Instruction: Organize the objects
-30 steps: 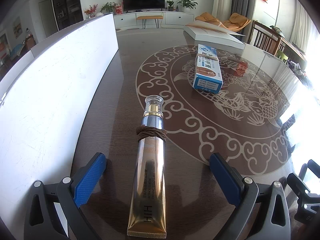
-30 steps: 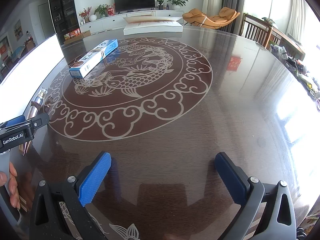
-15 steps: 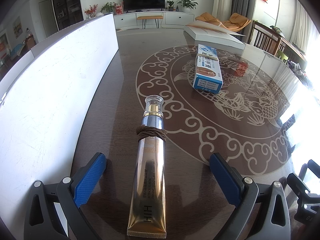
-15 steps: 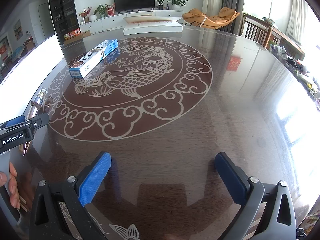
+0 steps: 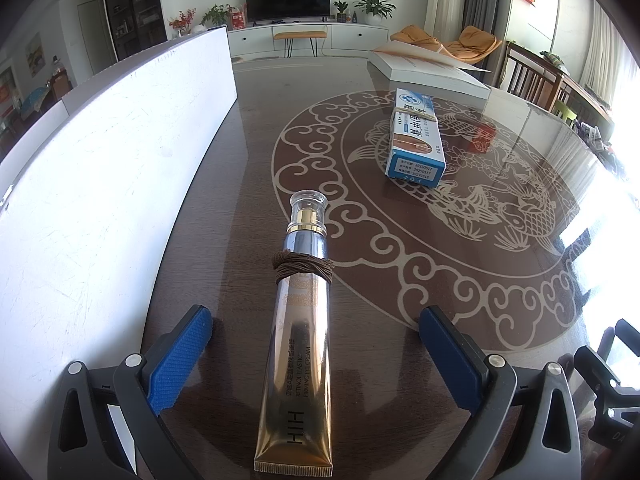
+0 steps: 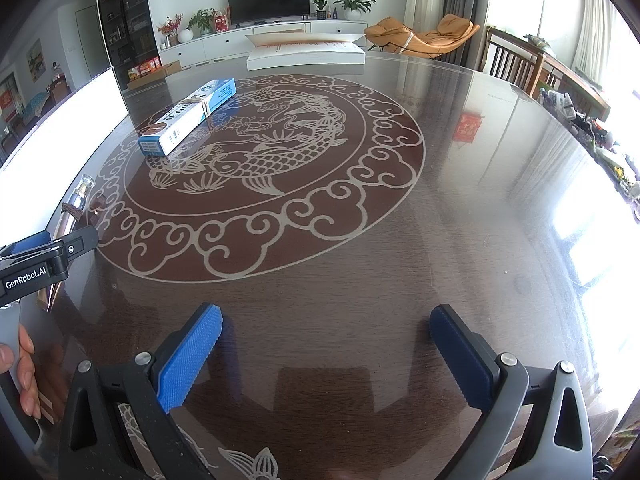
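Note:
A gold and silver cream tube (image 5: 298, 356) with a brown hair tie (image 5: 303, 267) wound round its neck lies on the dark table, its clear cap pointing away. My left gripper (image 5: 316, 344) is open, its blue pads on either side of the tube without touching it. Farther off to the right lies a blue and white carton (image 5: 416, 140) with a rubber band around it. The right wrist view shows the same carton (image 6: 188, 118) at the far left and the tube (image 6: 74, 208) beside the left gripper's body. My right gripper (image 6: 326, 354) is open over bare table.
A long white board (image 5: 100, 168) stands along the table's left side. A flat white box (image 5: 428, 68) lies at the table's far end. Wooden chairs (image 6: 516, 64) stand at the right. A hand (image 6: 24, 376) holds the left gripper.

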{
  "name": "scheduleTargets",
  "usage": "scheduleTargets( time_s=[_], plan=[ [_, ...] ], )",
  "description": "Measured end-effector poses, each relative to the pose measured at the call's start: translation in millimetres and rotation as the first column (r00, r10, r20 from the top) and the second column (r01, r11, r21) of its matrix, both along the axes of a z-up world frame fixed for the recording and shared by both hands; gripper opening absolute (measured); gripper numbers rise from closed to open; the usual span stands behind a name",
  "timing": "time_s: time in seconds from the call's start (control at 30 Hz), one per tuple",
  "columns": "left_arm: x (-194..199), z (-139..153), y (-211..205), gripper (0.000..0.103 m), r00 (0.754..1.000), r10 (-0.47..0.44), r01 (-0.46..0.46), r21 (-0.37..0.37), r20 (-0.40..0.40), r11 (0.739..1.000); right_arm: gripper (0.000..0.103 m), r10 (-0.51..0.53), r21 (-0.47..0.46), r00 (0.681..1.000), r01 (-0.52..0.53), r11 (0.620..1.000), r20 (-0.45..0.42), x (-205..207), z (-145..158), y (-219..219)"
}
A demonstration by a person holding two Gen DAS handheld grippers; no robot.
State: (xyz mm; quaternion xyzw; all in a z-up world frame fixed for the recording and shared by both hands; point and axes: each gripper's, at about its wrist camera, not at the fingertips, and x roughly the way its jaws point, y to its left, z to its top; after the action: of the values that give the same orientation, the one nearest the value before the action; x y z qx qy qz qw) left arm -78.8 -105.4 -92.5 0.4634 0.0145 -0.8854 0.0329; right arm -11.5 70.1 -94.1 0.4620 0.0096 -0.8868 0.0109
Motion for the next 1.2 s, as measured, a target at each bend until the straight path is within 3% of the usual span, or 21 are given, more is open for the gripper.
scheduleTargets(
  time_s=[0.33, 0.4, 0.53, 0.67, 0.73, 0.8, 0.87, 0.9, 0.97, 1.2],
  plan=[
    [0, 0, 0, 0.103, 1.0, 0.0, 0.0, 0.0, 0.0, 1.0, 0.103, 0.023, -0.009, 0.999, -0.023, 1.0, 0.029, -5, 2, 2],
    [0, 0, 0, 0.103, 1.0, 0.0, 0.0, 0.0, 0.0, 1.0, 0.102, 0.006, -0.078, 0.999, -0.002, 0.997, 0.045, -16, 10, 5],
    [0, 0, 0, 0.103, 1.0, 0.0, 0.0, 0.0, 0.0, 1.0, 0.102, 0.082, -0.167, 0.996, -0.073, 0.983, 0.044, -73, 45, -25],
    [0, 0, 0, 0.103, 1.0, 0.0, 0.0, 0.0, 0.0, 1.0, 0.102, 0.167, -0.247, 0.975, -0.127, 0.961, 0.149, -164, 48, -85],
    [0, 0, 0, 0.103, 1.0, 0.0, 0.0, 0.0, 0.0, 1.0, 0.097, 0.148, -0.204, 0.967, -0.105, 0.973, 0.208, -201, 36, -108],
    [0, 0, 0, 0.103, 1.0, 0.0, 0.0, 0.0, 0.0, 1.0, 0.084, 0.123, -0.178, 0.958, -0.078, 0.981, 0.259, -224, 21, -121],
    [0, 0, 0, 0.103, 1.0, 0.0, 0.0, 0.0, 0.0, 1.0, 0.078, 0.097, -0.186, 0.962, -0.05, 0.981, 0.254, -232, 17, -122],
    [-1, 0, 0, 0.103, 1.0, 0.0, 0.0, 0.0, 0.0, 1.0, 0.063, 0.096, -0.179, 0.967, -0.054, 0.982, 0.235, -232, 18, -123],
    [-1, 0, 1, 0.103, 1.0, 0.0, 0.0, 0.0, 0.0, 1.0, 0.046, 0.142, -0.182, 0.966, -0.103, 0.978, 0.217, -227, 18, -124],
    [0, 0, 1, 0.103, 1.0, 0.0, 0.0, 0.0, 0.0, 1.0, 0.044, 0.228, -0.175, 0.955, -0.195, 0.965, 0.189, -169, 20, -92]
  ],
)
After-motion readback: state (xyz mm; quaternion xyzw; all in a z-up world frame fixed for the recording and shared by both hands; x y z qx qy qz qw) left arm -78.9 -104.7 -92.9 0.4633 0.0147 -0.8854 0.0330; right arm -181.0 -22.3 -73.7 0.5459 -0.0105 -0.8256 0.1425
